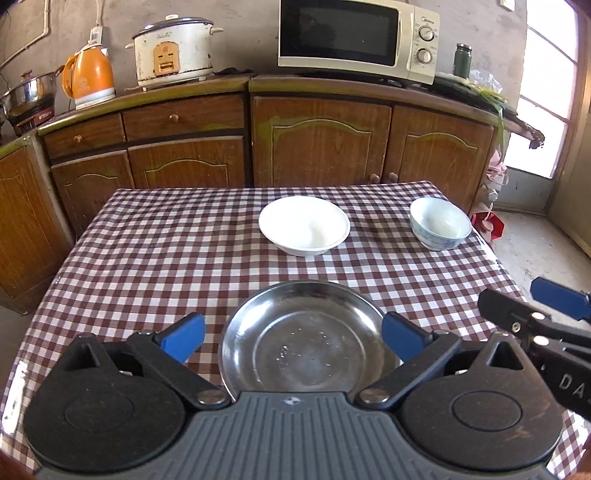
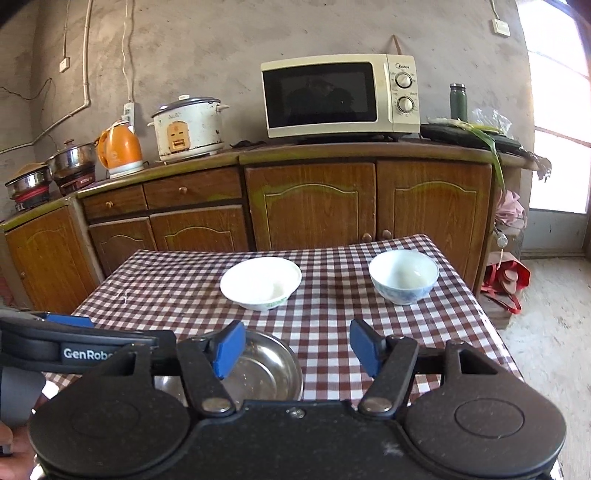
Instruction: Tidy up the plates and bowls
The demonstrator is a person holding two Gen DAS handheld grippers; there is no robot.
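A round steel plate (image 1: pixel 306 339) lies on the checked tablecloth (image 1: pixel 147 258) near the front edge. My left gripper (image 1: pixel 293 334) hovers above it, open wide, its blue pads (image 1: pixel 186 334) to either side of the plate and clear of it. Farther back sit a wide white bowl (image 1: pixel 304 225) in the middle and a smaller blue-patterned bowl (image 1: pixel 439 223) at the right. In the right wrist view my right gripper (image 2: pixel 299 349) is open with nothing between its pads; the steel plate (image 2: pixel 266 369) lies below its left finger, the white bowl (image 2: pixel 260 282) and patterned bowl (image 2: pixel 404 277) beyond. The right gripper (image 1: pixel 535 306) also shows at the left view's right edge.
Brown wooden cabinets (image 1: pixel 321 140) stand behind the table, carrying a microwave (image 1: pixel 356 35), rice cooker (image 1: pixel 173 48), orange kettle (image 1: pixel 88 77), steel pots (image 2: pixel 70 162) and a green flask (image 1: pixel 462 61). A red bag (image 2: pixel 506 282) lies on the floor at the right, below a bright window.
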